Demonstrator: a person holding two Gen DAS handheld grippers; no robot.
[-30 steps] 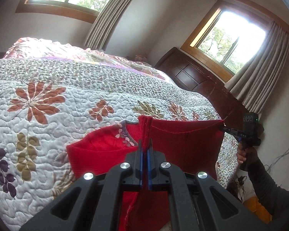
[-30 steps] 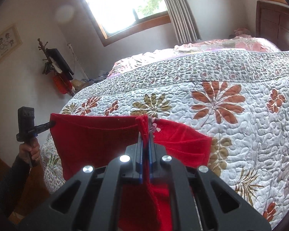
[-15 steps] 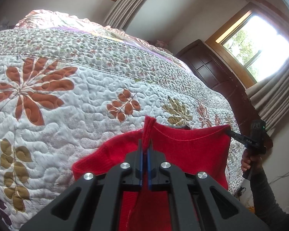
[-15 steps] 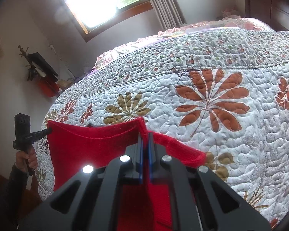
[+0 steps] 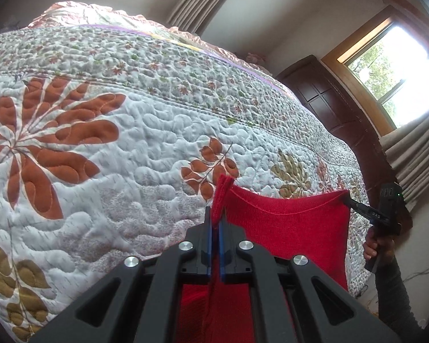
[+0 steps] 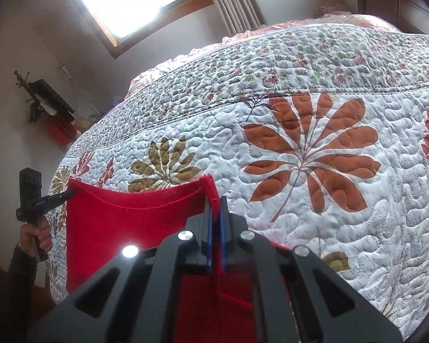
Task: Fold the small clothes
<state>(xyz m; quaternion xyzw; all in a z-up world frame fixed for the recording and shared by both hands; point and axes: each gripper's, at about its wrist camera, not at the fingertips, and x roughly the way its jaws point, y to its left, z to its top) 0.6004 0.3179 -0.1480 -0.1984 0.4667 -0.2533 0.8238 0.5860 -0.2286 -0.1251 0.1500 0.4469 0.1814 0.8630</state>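
I am looking across a bed under a floral quilt; daylight is pouring through a wood-framed window beyond its dark headboard, beige curtains hanging beside.

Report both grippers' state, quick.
Left gripper: shut on red garment corner.
Right gripper: shut on its other corner.

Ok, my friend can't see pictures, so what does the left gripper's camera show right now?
The left gripper is shut on one top corner of a red garment, and the right gripper pinches the other corner, holding its hemmed edge stretched in the air. Behind it lies a bed with a white quilt printed with orange and olive leaves, and a bright window.
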